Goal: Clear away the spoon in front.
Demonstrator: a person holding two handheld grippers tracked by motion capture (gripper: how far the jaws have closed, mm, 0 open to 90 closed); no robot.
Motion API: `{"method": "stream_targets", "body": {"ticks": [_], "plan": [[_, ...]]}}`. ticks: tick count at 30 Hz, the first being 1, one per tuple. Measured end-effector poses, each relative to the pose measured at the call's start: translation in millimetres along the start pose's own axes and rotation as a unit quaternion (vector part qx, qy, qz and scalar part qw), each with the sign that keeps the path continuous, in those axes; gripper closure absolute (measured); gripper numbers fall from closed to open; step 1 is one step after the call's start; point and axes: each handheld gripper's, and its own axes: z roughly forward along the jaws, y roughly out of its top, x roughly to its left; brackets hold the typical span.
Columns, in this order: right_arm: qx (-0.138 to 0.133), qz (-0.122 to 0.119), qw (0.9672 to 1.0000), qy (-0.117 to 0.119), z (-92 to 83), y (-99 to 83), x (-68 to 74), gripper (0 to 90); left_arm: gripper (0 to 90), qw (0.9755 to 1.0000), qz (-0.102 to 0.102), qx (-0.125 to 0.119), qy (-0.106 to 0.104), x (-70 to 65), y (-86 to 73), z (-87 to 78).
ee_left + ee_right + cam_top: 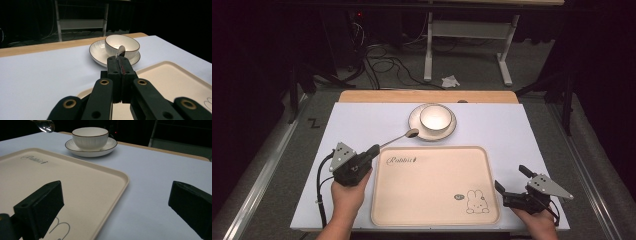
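Observation:
My left gripper (373, 150) is shut on the handle of a metal spoon (402, 137), left of the tray's far left corner. The spoon's bowl hangs in the air just short of the saucer. In the left gripper view the spoon (121, 50) sticks out past my closed jaws toward the white bowl (122, 44), which stands on a saucer (98, 51). A cream tray (432, 185) with a rabbit drawing lies in the middle of the white table. My right gripper (513, 179) rests at the tray's right side, open, nothing between its jaws.
The bowl (435, 117) and saucer (416, 120) stand at the table's far middle, behind the tray. A wooden strip (427, 96) runs along the table's far edge. Beyond it are a white frame stand (469, 35) and cables on the floor.

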Motion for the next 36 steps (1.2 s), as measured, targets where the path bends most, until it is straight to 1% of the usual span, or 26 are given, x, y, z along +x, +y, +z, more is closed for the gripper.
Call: {"method": "stream_targets", "body": {"ticks": [2, 5, 6, 10, 12, 13, 16, 17, 20, 22, 26, 28, 30, 36], "plan": [[0.000, 0.000, 1.0000, -0.001, 0.3, -0.2, -0.2, 0.6, 89.8, 1.0000, 0.006, 0.005, 0.003, -0.7, -5.6, -4.0], [0.004, 0.006, 1.0000, -0.003, 0.0, -0.7, -0.1, 0.5, 89.8, 1.0000, -0.006, 0.005, 0.003, 0.4, -14.2, -10.1], [0.003, 0.002, 1.0000, -0.002, 0.2, -0.6, -0.7, 0.5, 89.8, 0.9999, -0.007, 0.007, 0.004, 0.4, -16.2, -11.0], [0.005, 0.003, 1.0000, -0.001, 1.2, -0.9, -0.1, 0.5, 89.8, 0.9999, -0.005, 0.011, 0.006, -0.9, -19.9, -15.6], [0.005, 0.000, 1.0000, -0.001, 1.3, -0.7, 0.5, 0.5, 89.8, 0.9999, 0.002, 0.012, 0.004, -4.3, -20.8, -20.0], [0.005, 0.005, 1.0000, -0.002, 0.9, -0.7, 1.3, 0.5, 89.8, 0.9999, 0.008, 0.013, 0.003, -6.1, -21.6, -22.1], [0.004, 0.000, 1.0000, -0.003, 1.3, -0.7, 0.1, 0.5, 89.8, 0.9998, 0.017, 0.014, 0.002, -11.5, -27.0, -26.4], [0.004, 0.004, 1.0000, -0.003, 1.5, -1.0, -0.3, 0.5, 89.8, 0.9997, 0.020, 0.014, 0.004, -12.7, -28.9, -26.8], [0.006, 0.005, 1.0000, -0.006, 1.6, -1.6, -0.7, 0.5, 89.8, 0.9998, 0.011, 0.015, 0.000, -14.7, -37.3, -28.3], [0.005, 0.003, 1.0000, -0.005, 1.4, -1.6, -0.5, 0.5, 89.8, 0.9999, 0.011, 0.013, 0.003, -15.3, -41.6, -30.5], [0.007, 0.007, 0.9999, -0.007, 1.2, -1.5, 0.8, 0.5, 89.8, 0.9999, -0.006, 0.013, 0.008, -14.2, -47.9, -36.8], [0.009, 0.009, 0.9999, -0.008, 1.6, -1.8, 1.1, 0.5, 89.8, 0.9998, 0.001, 0.015, 0.010, -15.9, -48.3, -38.8], [0.008, 0.003, 0.9999, -0.009, 2.3, -1.7, 1.1, 0.5, 89.8, 0.9997, 0.013, 0.013, 0.014, -17.3, -49.1, -39.8], [0.016, 0.004, 0.9998, -0.007, 4.3, -2.7, 3.3, 0.5, 89.8, 0.9998, 0.004, 0.008, 0.019, -10.8, -55.1, -38.4]]}}
